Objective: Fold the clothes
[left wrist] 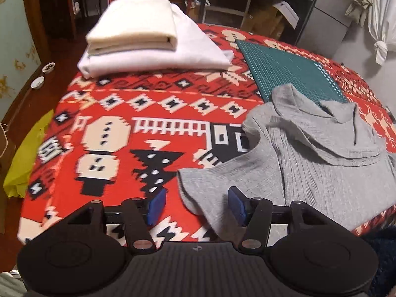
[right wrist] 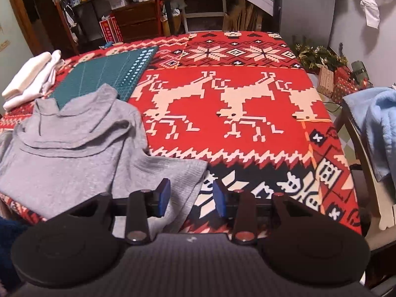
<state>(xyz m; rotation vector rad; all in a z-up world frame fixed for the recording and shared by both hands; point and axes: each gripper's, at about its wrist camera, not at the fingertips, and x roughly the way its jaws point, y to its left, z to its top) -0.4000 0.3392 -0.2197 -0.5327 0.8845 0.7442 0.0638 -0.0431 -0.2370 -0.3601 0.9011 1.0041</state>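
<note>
Red patterned cloth (right wrist: pixel 247 94) covers the whole table, reindeer and snowflakes marching across it, with cluttered shelves and drawers at the back of the room. And right on it, the gray top (left wrist: pixel 309 163) lies spread near the front edge, ribbed body flat, its collar flopped over toward the far side, one sleeve edge reaching out on each side toward a gripper. The collar end overlaps the near corner of a green cutting mat (left wrist: pixel 284 66).

Left gripper (left wrist: pixel 196 205) hovers low over the sleeve hem, blue pads parted; the hem lies between the jaws, though the pads are not pressing on it. Right gripper (right wrist: pixel 191 198) is much the same on the other side: jaws apart, the left pad over gray fabric, the right pad over bare tablecloth, nothing clamped.

Further out, a stack of folded white clothes (left wrist: pixel 148 39) sits at the far left corner, well apart from the top. Off the right edge of the table, a light blue blanket (right wrist: pixel 378 123) is draped over a chair, with tinsel and wrapped boxes (right wrist: pixel 329 69) behind it.
</note>
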